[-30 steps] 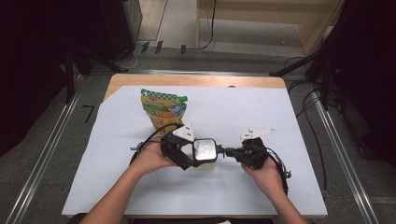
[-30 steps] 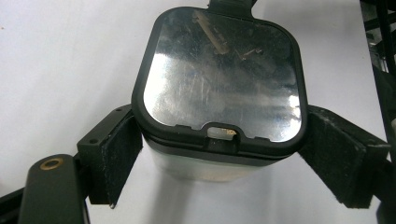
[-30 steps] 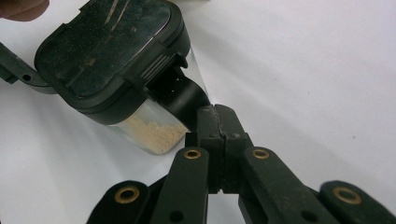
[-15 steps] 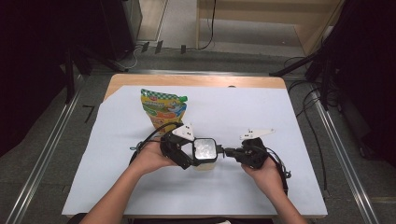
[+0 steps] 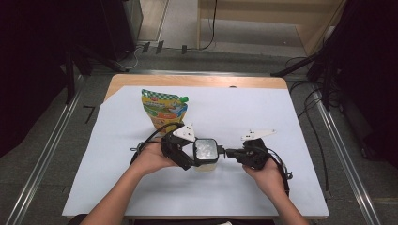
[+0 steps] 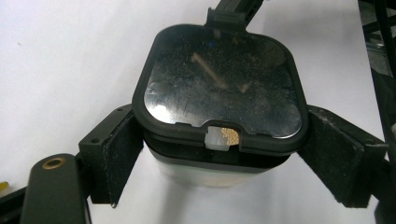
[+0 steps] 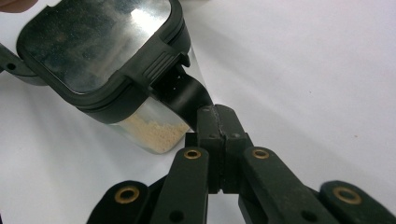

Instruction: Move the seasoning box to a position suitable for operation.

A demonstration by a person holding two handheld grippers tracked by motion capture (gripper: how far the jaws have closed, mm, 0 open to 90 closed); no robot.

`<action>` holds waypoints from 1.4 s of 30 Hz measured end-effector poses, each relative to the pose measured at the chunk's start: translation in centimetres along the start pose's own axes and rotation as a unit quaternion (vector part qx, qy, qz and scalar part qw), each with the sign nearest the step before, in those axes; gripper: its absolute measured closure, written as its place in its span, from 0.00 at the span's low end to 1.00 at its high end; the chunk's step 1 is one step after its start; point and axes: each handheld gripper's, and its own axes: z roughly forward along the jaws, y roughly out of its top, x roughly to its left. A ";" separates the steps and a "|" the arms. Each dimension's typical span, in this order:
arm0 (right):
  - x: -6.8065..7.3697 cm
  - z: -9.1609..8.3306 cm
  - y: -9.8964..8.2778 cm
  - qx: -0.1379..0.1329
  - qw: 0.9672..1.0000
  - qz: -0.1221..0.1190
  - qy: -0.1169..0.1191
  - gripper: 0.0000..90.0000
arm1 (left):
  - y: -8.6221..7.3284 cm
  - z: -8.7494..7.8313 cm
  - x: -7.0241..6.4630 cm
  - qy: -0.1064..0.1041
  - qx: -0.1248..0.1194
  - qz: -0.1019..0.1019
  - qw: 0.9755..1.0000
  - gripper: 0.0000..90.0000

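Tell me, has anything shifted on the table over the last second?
Nothing visibly changed. The left gripper still clasps the jar by its sides, the right gripper stays shut at the lid's latch, and the pouch stands behind as before.

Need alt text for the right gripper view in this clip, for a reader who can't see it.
The right gripper, jaws shut, pinches a black latch tab on the side of a clear container with a black-rimmed lid. Pale grains lie at the container's bottom, and it stands on a white table cover.
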 end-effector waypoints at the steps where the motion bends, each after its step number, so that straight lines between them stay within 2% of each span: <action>1: 0.0 0.0 0.0 0.000 1.000 0.000 0.000 1.00 | 0.1 -0.1 0.0 0.001 0.000 0.002 1.000 0.19; 8: 0.0 0.0 0.0 0.000 1.000 0.001 0.000 1.00 | 0.4 -0.3 -0.2 0.008 0.002 0.005 1.000 0.19; 11: 0.0 0.0 0.0 0.000 1.000 0.001 0.001 1.00 | 0.7 -0.6 -0.4 0.009 -0.006 0.004 1.000 0.20; 12: 0.0 0.0 0.0 0.000 1.000 0.001 0.001 1.00 | 0.7 -0.8 -0.3 -0.013 -0.015 0.000 1.000 0.26; 13: 0.0 0.0 0.0 -0.001 1.000 0.001 0.001 1.00 | 0.8 -1.0 -0.2 -0.031 -0.023 -0.006 0.999 0.39; 16: 0.1 0.0 0.0 0.000 1.000 0.001 0.002 1.00 | 1.2 -1.0 -0.6 -0.021 -0.015 -0.001 1.000 0.39; 18: 0.1 0.0 0.0 -0.001 1.000 0.001 0.003 1.00 | 1.3 -1.0 -0.8 -0.027 -0.016 -0.007 0.999 0.45; 29: 0.0 0.0 0.0 -0.003 1.000 0.000 0.005 1.00 | 2.6 -1.4 -1.7 -0.049 -0.028 -0.003 0.998 0.75; 35: 0.0 0.0 -0.1 -0.002 1.000 0.005 0.007 1.00 | 3.2 -1.2 -1.7 -0.063 -0.020 -0.028 0.997 0.81; 37: 0.0 0.0 -0.1 -0.003 1.000 0.004 0.008 1.00 | 3.6 -1.2 -1.7 -0.063 -0.014 -0.030 0.997 0.81; 42: 0.0 0.0 -0.2 -0.005 1.000 0.006 0.007 1.00 | 4.3 -1.0 -1.6 -0.069 -0.018 -0.026 0.997 0.82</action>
